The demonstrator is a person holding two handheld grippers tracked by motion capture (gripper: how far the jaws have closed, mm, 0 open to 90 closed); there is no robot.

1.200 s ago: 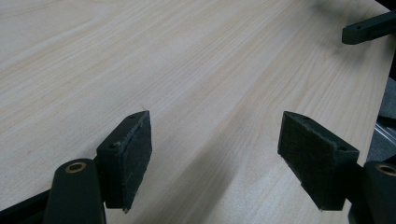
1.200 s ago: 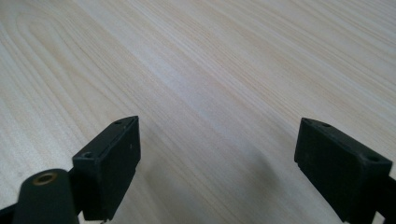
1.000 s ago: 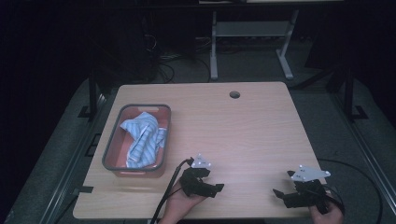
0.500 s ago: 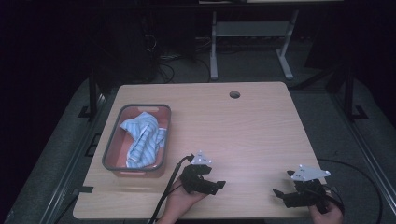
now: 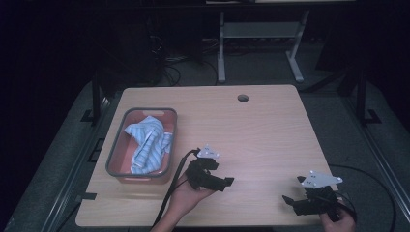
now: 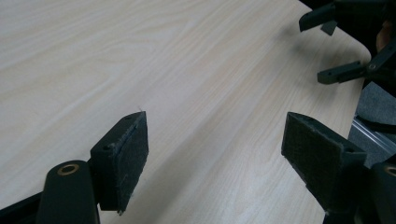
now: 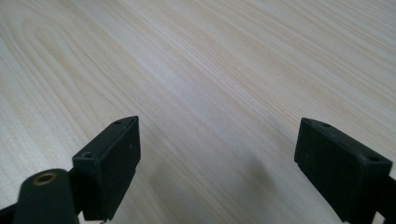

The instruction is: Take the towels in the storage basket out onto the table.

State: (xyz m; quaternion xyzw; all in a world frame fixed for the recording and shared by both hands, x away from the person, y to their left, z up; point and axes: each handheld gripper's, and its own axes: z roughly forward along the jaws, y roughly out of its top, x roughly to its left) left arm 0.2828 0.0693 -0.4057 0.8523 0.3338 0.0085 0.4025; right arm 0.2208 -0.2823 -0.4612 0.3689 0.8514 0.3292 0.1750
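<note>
My left gripper [image 5: 222, 178] sits in a hand near the table's front edge, just right of the bin, with its jaws pointing right. Its jaws have just been opening, and in the left gripper view they [image 6: 215, 128] stand wide with only bare wood between the pads. My right gripper [image 5: 291, 191] rests at the front right corner, jaws pointing left. It is open too, with nothing between its jaws [image 7: 217, 126]. The left gripper view also catches the right gripper [image 6: 329, 44] at its top right.
A grey-rimmed reddish bin [image 5: 114, 150] stands at the table's left and holds a crumpled blue-and-white striped cloth [image 5: 147, 140]. A round cable hole [image 5: 243, 98] lies near the far edge. A black cable [image 5: 171, 193] trails from the left gripper over the front edge.
The left gripper has lifted a little off the table and shifted slightly away from the front edge. The right gripper has stayed where it was.
</note>
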